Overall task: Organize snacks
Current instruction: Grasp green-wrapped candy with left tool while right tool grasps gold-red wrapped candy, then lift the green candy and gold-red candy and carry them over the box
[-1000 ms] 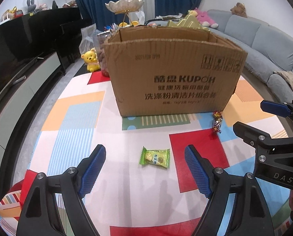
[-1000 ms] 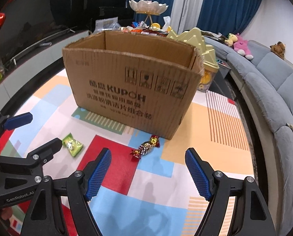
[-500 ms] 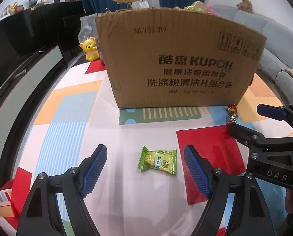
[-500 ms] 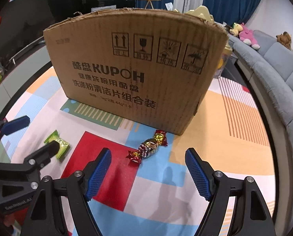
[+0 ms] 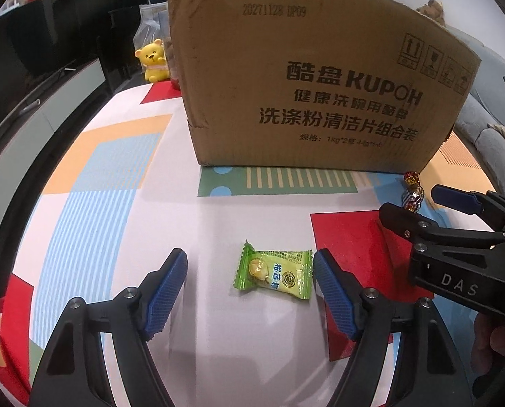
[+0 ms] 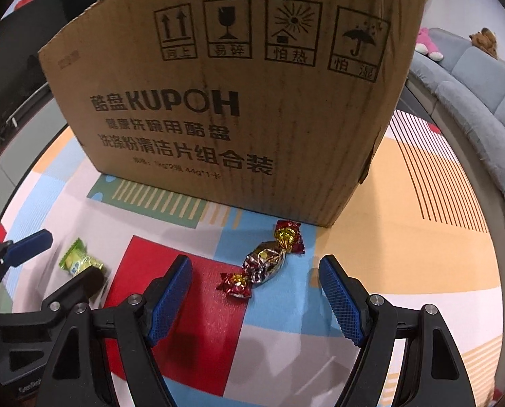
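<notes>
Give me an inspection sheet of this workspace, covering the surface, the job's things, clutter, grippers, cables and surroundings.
Surface: colourful patterned mat, flat.
Job's things: cardboard box upright on the mat; green candy and foil candy lying in front of it, foil candy near the box's corner.
Clutter: yellow bear and a plastic bag beside the box.
Grippers: left gripper open, jaws just been closing, either side of the green candy, not pressing it; right gripper open, foil candy between its jaws, untouched.
Cables: nothing seen.
Surroundings: grey sofa, dark cabinet.
</notes>
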Available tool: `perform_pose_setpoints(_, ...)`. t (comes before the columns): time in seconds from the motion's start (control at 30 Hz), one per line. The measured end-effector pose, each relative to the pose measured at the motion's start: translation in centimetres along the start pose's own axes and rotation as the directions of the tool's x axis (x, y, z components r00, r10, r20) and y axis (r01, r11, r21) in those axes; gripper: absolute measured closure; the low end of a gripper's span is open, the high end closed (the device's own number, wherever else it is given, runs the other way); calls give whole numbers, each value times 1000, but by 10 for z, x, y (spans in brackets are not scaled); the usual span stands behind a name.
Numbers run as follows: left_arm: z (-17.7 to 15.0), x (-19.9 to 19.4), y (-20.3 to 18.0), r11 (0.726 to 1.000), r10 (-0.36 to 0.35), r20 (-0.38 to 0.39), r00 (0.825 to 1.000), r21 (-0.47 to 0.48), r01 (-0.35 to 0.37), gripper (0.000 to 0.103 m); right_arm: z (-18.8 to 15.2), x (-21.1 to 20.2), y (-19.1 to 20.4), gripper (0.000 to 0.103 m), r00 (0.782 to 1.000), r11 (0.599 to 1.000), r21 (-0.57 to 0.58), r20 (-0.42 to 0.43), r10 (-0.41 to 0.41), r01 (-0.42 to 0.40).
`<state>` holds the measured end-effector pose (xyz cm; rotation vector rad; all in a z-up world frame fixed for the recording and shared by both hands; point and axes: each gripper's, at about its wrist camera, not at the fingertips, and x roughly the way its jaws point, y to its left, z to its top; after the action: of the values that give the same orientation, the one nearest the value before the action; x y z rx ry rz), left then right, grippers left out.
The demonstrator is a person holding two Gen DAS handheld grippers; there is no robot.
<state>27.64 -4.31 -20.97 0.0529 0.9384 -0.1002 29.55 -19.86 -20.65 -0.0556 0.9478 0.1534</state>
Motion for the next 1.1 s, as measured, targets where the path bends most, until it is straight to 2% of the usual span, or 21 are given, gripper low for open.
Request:
perform_pose_setpoints(0.13, -1, 4, 2, 1000, -8, -12, 1000, -11, 8, 32, 0, 4, -2, 27, 1000, 1000, 16, -6, 3, -3)
perform_pose_setpoints(0.2, -1, 6, 3, 1000, -12, -12, 1000, -9, 12, 36, 1, 5, -6, 34, 1000, 1000, 25, -12, 5, -5)
perform_pose_setpoints(0.27, 0, 7, 2, 1000, -20, -13, 1000, -5, 20, 39, 5, 5, -8, 34, 1000, 999, 32, -10, 7, -7)
perform_pose_setpoints(0.33, 0, 7, 1, 1000, -22, -6, 1000, -1, 22, 43, 6, 5, -9, 39, 1000, 999, 37, -5, 3, -3)
perform_pose_setpoints(0.43, -1, 6, -1, 1000, -25, -1, 1000, 2, 25, 50, 9, 4, -12, 48, 1000, 999, 43, 0, 1, -1)
perform_pose_setpoints(0.53, -1, 4, -3, 999, -32, 5, 999, 8, 31, 59, 12, 4, -17, 63, 1000, 999, 46, 3, 6, -6)
perform_pose_setpoints(0.67, -4, 1, -7, 999, -33, 9, 999, 18, 33, 64, 12, 5, -18, 82, 1000, 999, 41, 8, 17, -17)
perform_pose_setpoints(0.8, -4, -1, -8, 999, -28, 13, 1000, 17, 28, 68, 11, 1, -15, 83, 1000, 999, 49, 13, 21, -22)
perform_pose_setpoints(1.1, 0, -5, -3, 1000, -15, 21, 1000, 8, 15, 70, 7, -18, -7, 83, 998, 998, 51, 40, 38, -40)
